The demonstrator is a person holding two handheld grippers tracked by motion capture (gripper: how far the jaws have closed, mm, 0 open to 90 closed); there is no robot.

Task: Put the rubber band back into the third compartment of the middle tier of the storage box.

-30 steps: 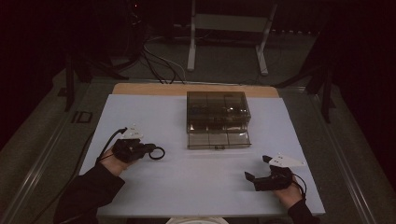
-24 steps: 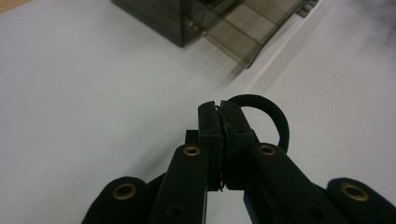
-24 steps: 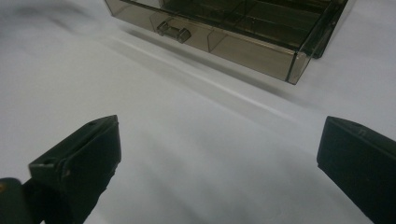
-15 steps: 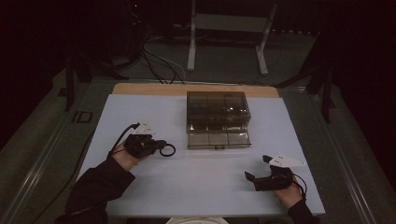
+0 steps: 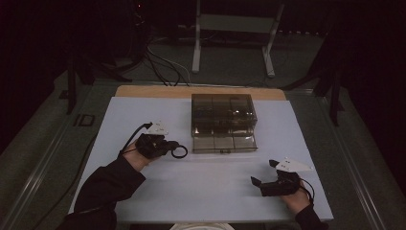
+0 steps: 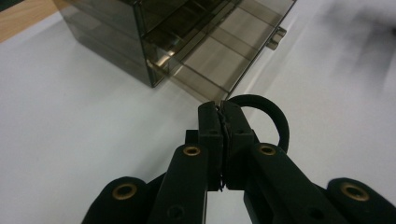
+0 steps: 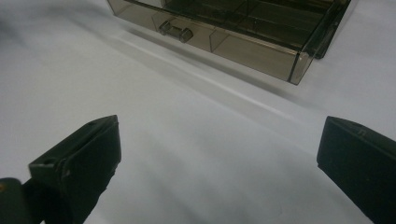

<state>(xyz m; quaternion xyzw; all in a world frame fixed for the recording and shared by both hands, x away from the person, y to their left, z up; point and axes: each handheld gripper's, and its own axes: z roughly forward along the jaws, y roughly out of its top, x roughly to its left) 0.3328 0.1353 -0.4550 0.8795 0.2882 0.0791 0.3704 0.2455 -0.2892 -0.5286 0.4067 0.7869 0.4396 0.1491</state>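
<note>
Left hand-held gripper [image 5: 168,147], pinching a black ring [image 5: 179,152], now closer to the smoky drawer box [image 5: 222,112] than a second ago, just beside the pulled-out bottom drawer [image 5: 223,143], ring clamped by its edge. Right hand-held gripper [image 5: 262,181] unmoved, spread wide, low over the white counter [image 5: 201,191].

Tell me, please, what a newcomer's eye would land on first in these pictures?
Probably the smoky transparent drawer box at the middle of the white table, its bottom drawer pulled open. Beside it, the left gripper is shut on a black ring; the right gripper rests open nearer the person.
</note>
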